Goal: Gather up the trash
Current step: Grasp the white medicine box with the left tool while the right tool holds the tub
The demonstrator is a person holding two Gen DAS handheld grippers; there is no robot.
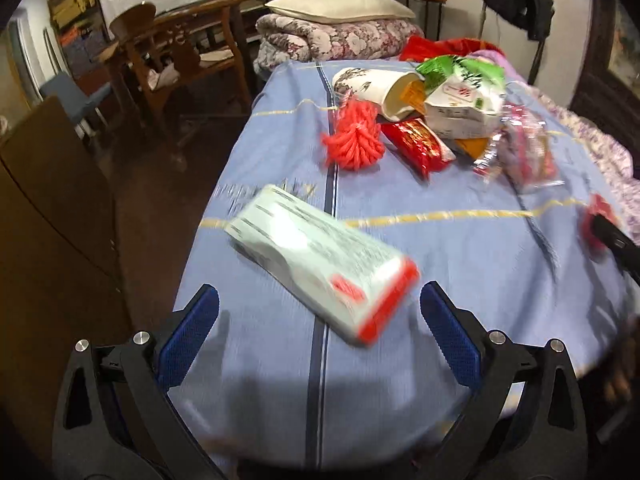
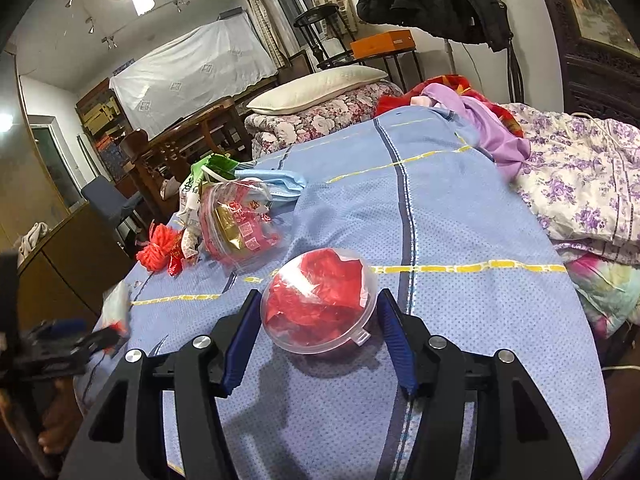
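No text, brand or number can be read with certainty in either view. Printed lines are seen on the white and red packet (image 1: 320, 264) at lower centre of the left wrist view, but they are blurred beyond reading. Gold characters are noted on the red wrapper (image 1: 418, 146) and red marks on the white bag (image 1: 464, 100) (upper right of that frame); none can be made out. Faint lettering woven into the blue sheet (image 1: 440, 248) is likewise illegible.

White packet (image 1: 320, 262) smearing with motion blur, print unreadable; in the right wrist view, frame edge cutting off left claw (image 2: 100, 334), also blurring.
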